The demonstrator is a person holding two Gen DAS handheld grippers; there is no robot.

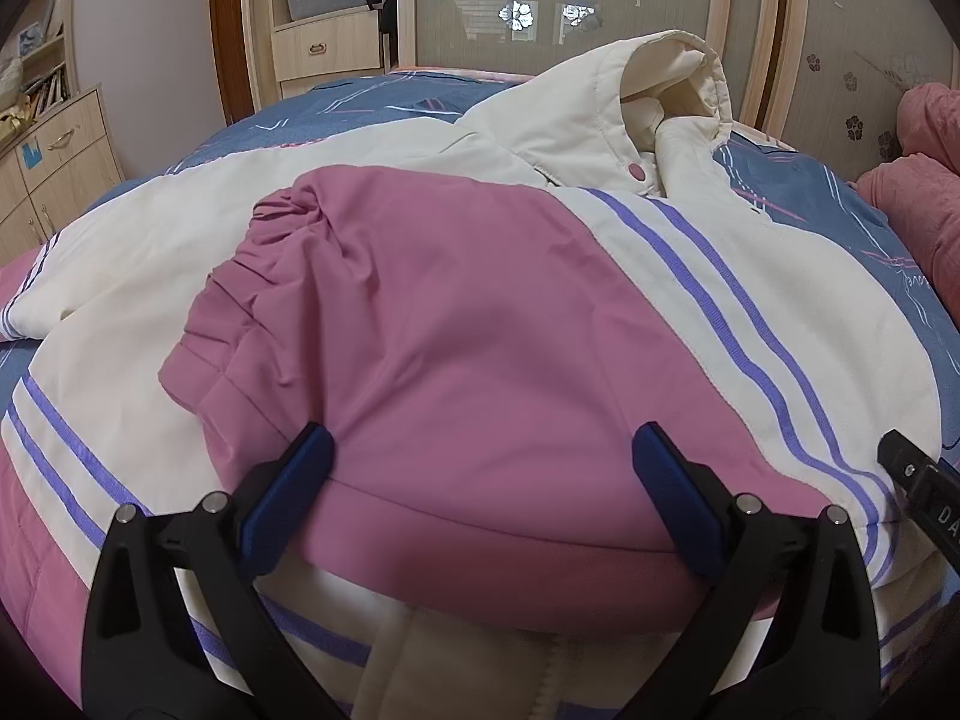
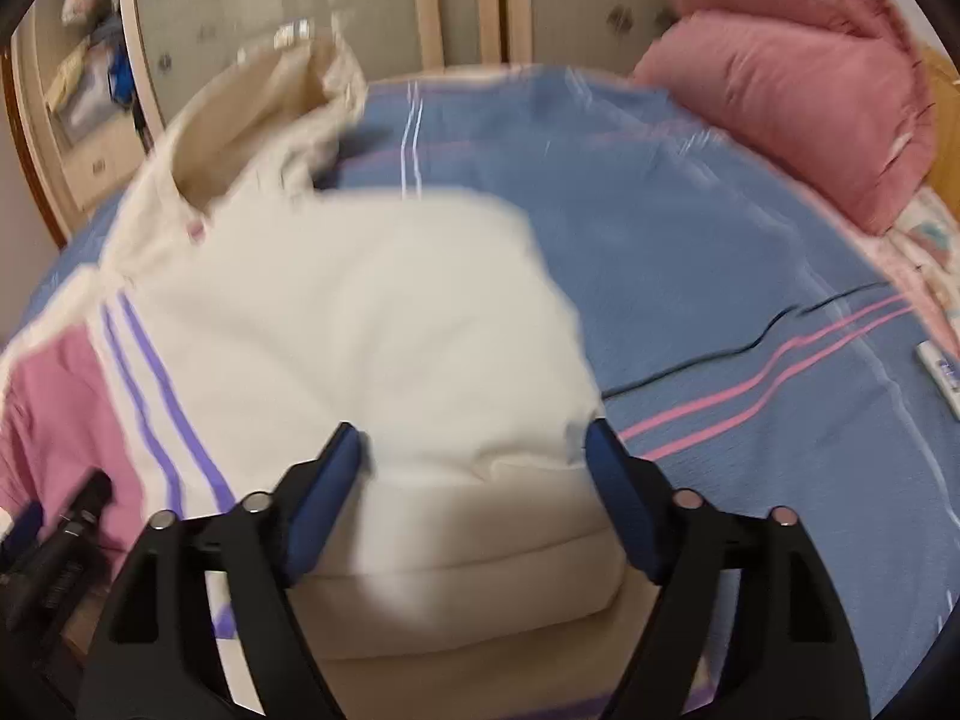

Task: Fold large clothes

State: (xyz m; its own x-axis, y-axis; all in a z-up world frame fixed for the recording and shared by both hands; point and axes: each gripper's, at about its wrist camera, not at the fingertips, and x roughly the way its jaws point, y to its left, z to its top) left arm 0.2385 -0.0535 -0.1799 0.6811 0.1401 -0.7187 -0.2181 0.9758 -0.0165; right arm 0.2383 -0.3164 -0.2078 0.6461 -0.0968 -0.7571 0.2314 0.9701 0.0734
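Observation:
A large cream jacket [image 1: 180, 252] with pink panels and purple stripes lies spread on the bed, its hood [image 1: 666, 84] at the far side. A pink sleeve [image 1: 432, 348] is folded across the body. My left gripper [image 1: 480, 450] is open, its blue pads either side of the pink sleeve's near fold. My right gripper [image 2: 474, 441] is open over the jacket's cream side [image 2: 372, 324], the pads straddling a bulge of fabric. The right view is motion-blurred. The other gripper shows at the edge of each view [image 1: 918, 480] [image 2: 60, 534].
The bed has a blue cover [image 2: 690, 276] with pink stripes. A pink quilt [image 2: 792, 96] is piled at the far right. A dark cable [image 2: 720, 354] and a white remote [image 2: 939, 375] lie on the cover. Wardrobes [image 1: 570, 0] and drawers [image 1: 54, 168] stand behind.

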